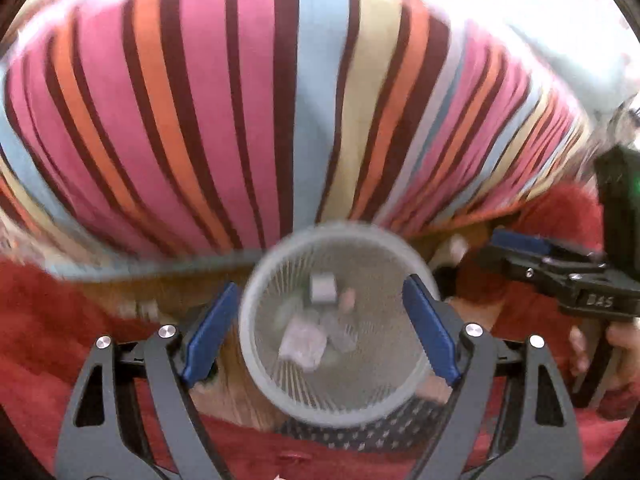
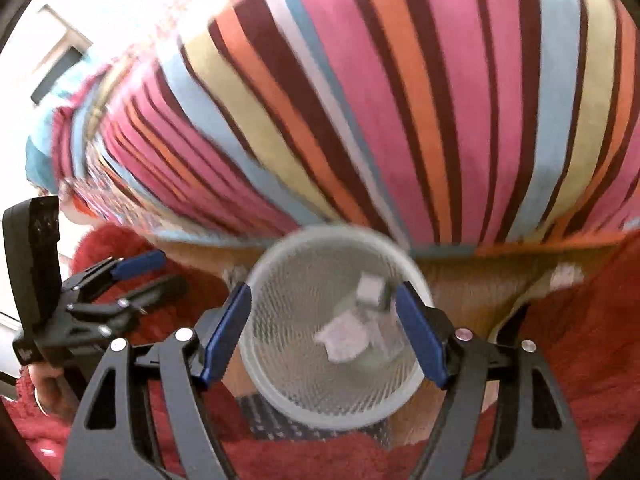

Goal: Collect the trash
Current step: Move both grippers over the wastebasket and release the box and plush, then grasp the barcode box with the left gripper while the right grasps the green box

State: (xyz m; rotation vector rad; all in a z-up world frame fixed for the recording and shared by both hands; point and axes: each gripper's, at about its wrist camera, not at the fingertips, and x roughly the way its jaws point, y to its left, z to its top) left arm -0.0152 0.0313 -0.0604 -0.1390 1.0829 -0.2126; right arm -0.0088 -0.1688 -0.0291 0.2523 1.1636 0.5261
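Looking down along both tools, we see a round mesh wastebasket (image 1: 340, 324) standing on the floor below us, framed between the blue pads of each gripper; our left gripper (image 1: 320, 328) has its jaws spread wide and holds nothing, and our right gripper (image 2: 322, 338) is spread just as wide and is likewise empty; the basket sits beyond the fingertips in both views, and we cannot tell whether the pads touch its rim. Inside the basket lie crumpled pale scraps of trash (image 1: 302, 344), among them a small whitish boxy piece (image 1: 322, 286), all too blurred to name. Behind the basket rises a bed covered in a striped sheet (image 1: 248, 100) of pink, orange, maroon, pale blue and cream, its edge hanging just above a wooden strip (image 2: 480, 280); this bed closes off everything beyond the basket. Around the basket spreads a shaggy red rug (image 1: 48, 320), and a dark dotted patch (image 1: 360, 436) shows under the basket's near side, though we cannot say what it is. From the left wrist camera the right gripper enters at the right edge, with fingers (image 1: 624, 344) of the hand gripping it; from the right wrist camera the left gripper appears at the left edge. Bright glare washes out the upper corners, and motion blur softens the whole scene.
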